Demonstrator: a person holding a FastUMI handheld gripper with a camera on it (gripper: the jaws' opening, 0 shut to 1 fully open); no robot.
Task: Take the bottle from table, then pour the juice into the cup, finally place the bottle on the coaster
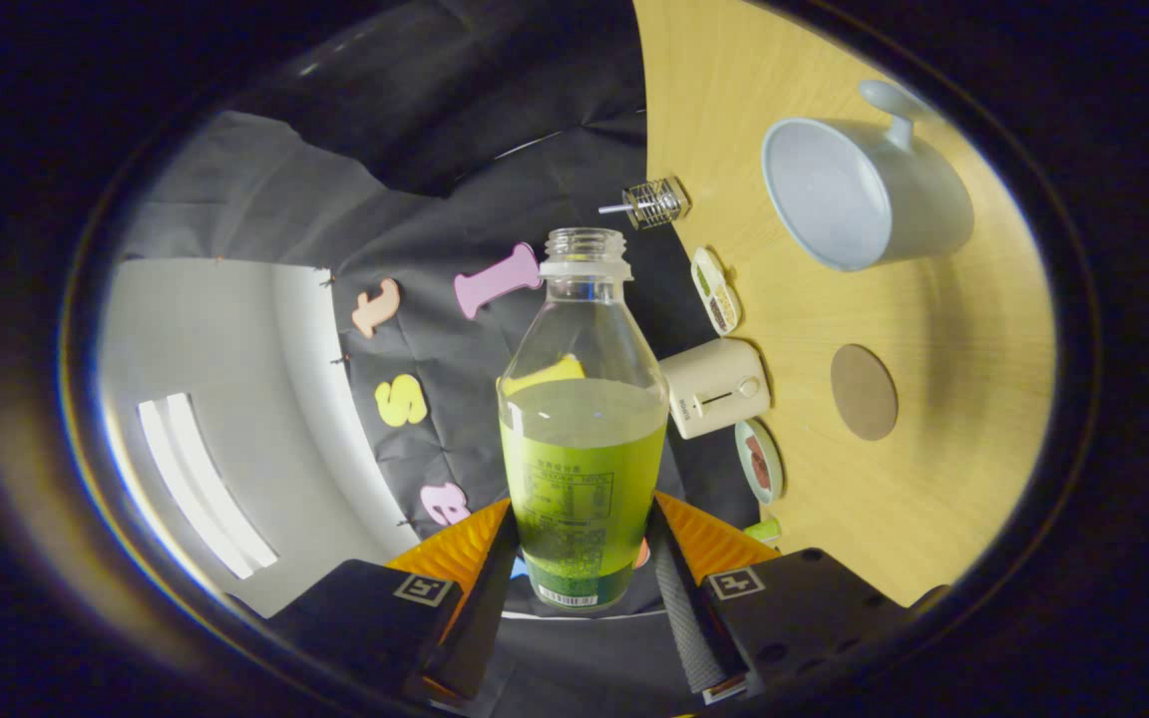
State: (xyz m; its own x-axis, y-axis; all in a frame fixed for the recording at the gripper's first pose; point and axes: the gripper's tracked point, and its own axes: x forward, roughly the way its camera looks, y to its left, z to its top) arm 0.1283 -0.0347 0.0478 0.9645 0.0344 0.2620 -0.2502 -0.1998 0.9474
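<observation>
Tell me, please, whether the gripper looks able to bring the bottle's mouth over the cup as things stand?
Probably yes. The gripper is shut on the uncapped bottle, lifted off the table, and the cup stands open with bare wood around it. The small glass jar lies off to one side.

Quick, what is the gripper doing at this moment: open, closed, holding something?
Gripper: closed on the bottle, one finger pressing each side of its lower part; the bottle has no cap.
</observation>
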